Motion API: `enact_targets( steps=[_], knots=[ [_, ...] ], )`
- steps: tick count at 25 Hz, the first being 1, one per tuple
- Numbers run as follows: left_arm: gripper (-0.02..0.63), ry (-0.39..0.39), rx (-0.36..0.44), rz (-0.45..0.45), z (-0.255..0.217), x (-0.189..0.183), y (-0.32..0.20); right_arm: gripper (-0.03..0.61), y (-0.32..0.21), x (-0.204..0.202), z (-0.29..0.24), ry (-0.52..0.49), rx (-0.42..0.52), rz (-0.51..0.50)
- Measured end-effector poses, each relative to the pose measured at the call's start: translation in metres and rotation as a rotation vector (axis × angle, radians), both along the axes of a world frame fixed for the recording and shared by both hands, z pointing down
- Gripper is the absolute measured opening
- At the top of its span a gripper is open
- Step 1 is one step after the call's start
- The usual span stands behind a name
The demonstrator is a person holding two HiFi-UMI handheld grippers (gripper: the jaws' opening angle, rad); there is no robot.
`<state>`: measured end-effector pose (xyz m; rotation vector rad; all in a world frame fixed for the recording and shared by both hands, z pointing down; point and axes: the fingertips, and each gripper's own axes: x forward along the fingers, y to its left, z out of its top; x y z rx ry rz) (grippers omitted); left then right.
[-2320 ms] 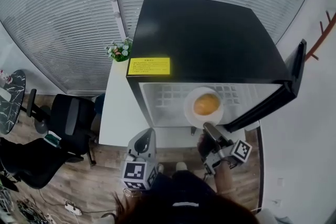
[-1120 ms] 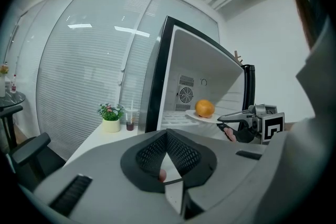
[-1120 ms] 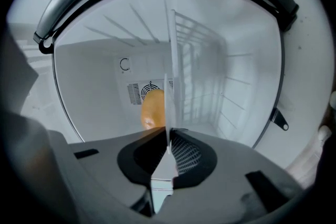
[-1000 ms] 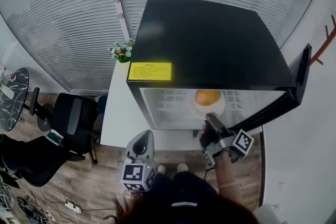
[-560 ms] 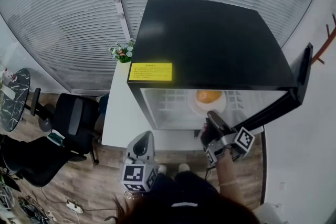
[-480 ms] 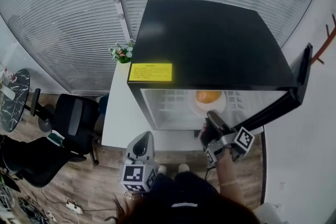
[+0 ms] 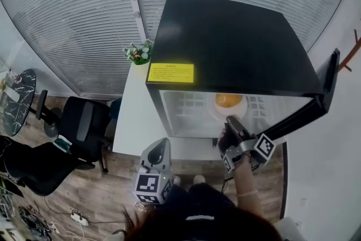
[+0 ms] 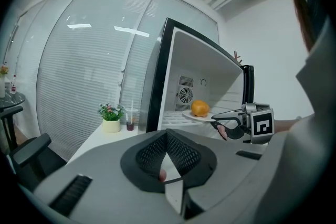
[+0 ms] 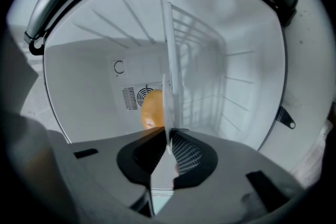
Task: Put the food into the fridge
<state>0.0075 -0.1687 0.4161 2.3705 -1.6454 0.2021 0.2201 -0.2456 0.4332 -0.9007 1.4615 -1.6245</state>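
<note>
A black fridge (image 7: 237, 42) stands open, its door (image 7: 324, 87) swung to the right. A white plate (image 7: 217, 110) with an orange (image 7: 228, 100) on it sits on the wire shelf (image 7: 192, 101) inside. My right gripper (image 7: 231, 121) reaches level into the opening, shut on the plate's near rim. Its jaws have just been opening slightly, with the rim between them. In the right gripper view the plate (image 9: 169, 60) stands edge-on between the pads, the orange (image 9: 151, 107) behind it. My left gripper (image 7: 161, 147) hangs back in front of the fridge, shut and empty (image 8: 167, 134).
A white table (image 7: 132, 115) left of the fridge carries a small potted plant (image 7: 138, 53) and a cup (image 8: 130, 124). A black office chair (image 7: 82, 124) stands further left on the wooden floor. Window blinds fill the wall behind. A yellow label (image 7: 171, 73) marks the fridge top.
The plate with the orange has gone deeper into the fridge onto the shelf, my right gripper following it in. The left gripper has stayed where it was.
</note>
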Motion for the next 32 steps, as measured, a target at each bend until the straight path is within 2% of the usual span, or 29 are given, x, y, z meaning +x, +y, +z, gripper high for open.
enact_targets(
  steps=[12, 16, 26, 32],
  knots=[
    [0.0, -0.003, -0.007, 0.013, 0.002, -0.002, 0.006, 0.035, 0.003, 0.002, -0.001, -0.004, 0.008, 0.025],
    [0.0, -0.004, -0.013, 0.017, 0.004, -0.003, 0.009, 0.055, 0.007, 0.0, -0.004, -0.006, 0.028, 0.023],
    [0.0, 0.005, -0.016, -0.017, -0.001, -0.002, 0.013, 0.054, 0.021, -0.007, -0.003, 0.035, 0.05, -0.046],
    [0.0, 0.0, -0.019, -0.037, 0.001, 0.011, 0.025, 0.037, 0.039, -0.003, 0.0, 0.106, 0.079, -0.121]
  ],
)
